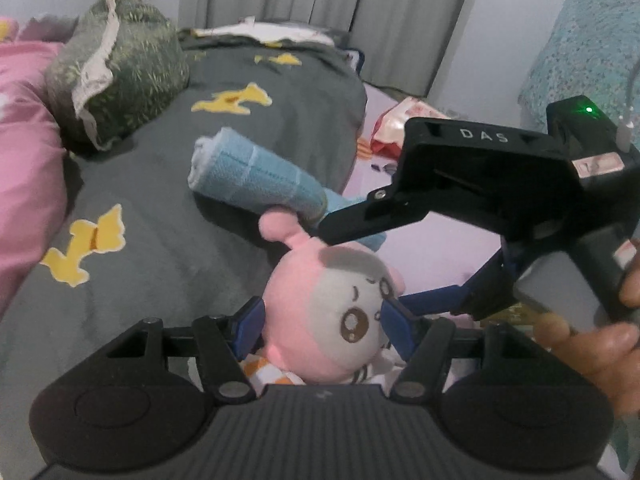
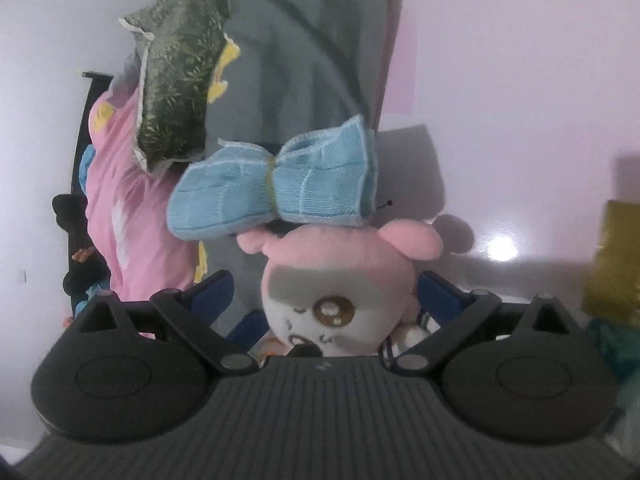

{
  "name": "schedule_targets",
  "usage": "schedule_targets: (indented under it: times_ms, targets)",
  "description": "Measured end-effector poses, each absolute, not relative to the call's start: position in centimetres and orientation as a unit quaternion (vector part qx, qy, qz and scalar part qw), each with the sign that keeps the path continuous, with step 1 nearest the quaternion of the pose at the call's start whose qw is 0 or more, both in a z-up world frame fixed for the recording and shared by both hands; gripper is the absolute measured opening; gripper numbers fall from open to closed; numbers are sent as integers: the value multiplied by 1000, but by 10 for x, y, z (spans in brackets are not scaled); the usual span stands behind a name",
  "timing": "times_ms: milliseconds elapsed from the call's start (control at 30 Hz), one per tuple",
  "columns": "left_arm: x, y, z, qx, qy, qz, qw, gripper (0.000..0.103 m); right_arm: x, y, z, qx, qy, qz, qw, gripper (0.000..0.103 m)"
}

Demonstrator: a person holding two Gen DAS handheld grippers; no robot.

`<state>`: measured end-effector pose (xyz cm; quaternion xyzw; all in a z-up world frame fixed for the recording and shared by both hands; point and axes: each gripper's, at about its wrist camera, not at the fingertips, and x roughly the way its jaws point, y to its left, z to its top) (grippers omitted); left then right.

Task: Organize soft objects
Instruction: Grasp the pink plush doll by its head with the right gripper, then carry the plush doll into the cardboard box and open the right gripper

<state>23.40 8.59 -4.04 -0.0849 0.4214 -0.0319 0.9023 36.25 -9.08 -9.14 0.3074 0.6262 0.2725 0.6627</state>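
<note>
A pink and white plush doll point(image 1: 320, 312) sits at the edge of the grey blanket. My left gripper point(image 1: 324, 328) is shut on it, one blue finger pressing each side of its head. The right gripper point(image 1: 364, 268), held in a hand, reaches in from the right, its jaws wide around the doll's head. In the right wrist view the plush doll point(image 2: 336, 280) stands between the blue fingers of the right gripper point(image 2: 326, 294), with a gap on each side. A rolled blue towel point(image 1: 256, 176) lies just beyond the doll, and that blue towel point(image 2: 276, 188) touches the doll's ears.
The grey blanket point(image 1: 168, 208) with yellow patches covers the bed. On it lie a green cushion point(image 1: 120, 68), pink bedding point(image 1: 24, 140) at the left, a red and white packet point(image 1: 400, 120) and a teal pillow point(image 1: 580, 48) on the lilac sheet point(image 1: 440, 256). Grey curtains point(image 1: 332, 0) hang behind.
</note>
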Motion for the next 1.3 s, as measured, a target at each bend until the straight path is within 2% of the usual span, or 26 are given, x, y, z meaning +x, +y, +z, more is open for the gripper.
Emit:
schedule_targets:
  times_ms: [167,233,333,733,1067,1300]
  targets:
    - [238,82,-42,-80,421,-36,903,66,368,-82,-106,298,630,277,662,95]
    - [238,80,-38,-80,417,-36,905,66,369,-82,-107,295,628,275,665,88]
    - [235,76,-29,-80,407,-42,909,66,367,-88,-100,295,620,281,670,85]
    - [187,35,33,-53,338,-79,936,66,329,-135,-34,309,557,317,702,84]
    - [151,-56,90,-25,275,-202,940,67,263,-257,47,328,460,299,769,84]
    - [143,-161,94,-5,285,-325,902,68,195,-386,75,332,419,207,819,84]
